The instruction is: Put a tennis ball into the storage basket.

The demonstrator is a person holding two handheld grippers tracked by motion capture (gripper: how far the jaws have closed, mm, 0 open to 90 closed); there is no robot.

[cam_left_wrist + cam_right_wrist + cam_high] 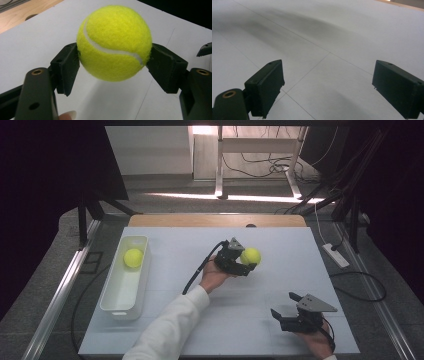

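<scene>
Carrying step, by the look of it: left gripper (248, 265) clenched on a tennis ball (250, 256), held clear above mid-counter (280, 245). Right gripper (286, 309) idle near the front edge, fingers released, nothing between. Next, probably across to the white bin (143, 270), beside the ball already inside (133, 258).

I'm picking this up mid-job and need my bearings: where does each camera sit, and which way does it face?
High view: above the person's side, looking forward and down on the white table; white bin at left holds a second tennis ball; sleeve, both hands show.
Left gripper view: rides the left gripper, looking along its jaws clamped on a tennis ball; a fingertip shows.
Right gripper view: rides the right gripper, jaws apart over the table.
Shared: high and left gripper views show the gripped ball.
</scene>
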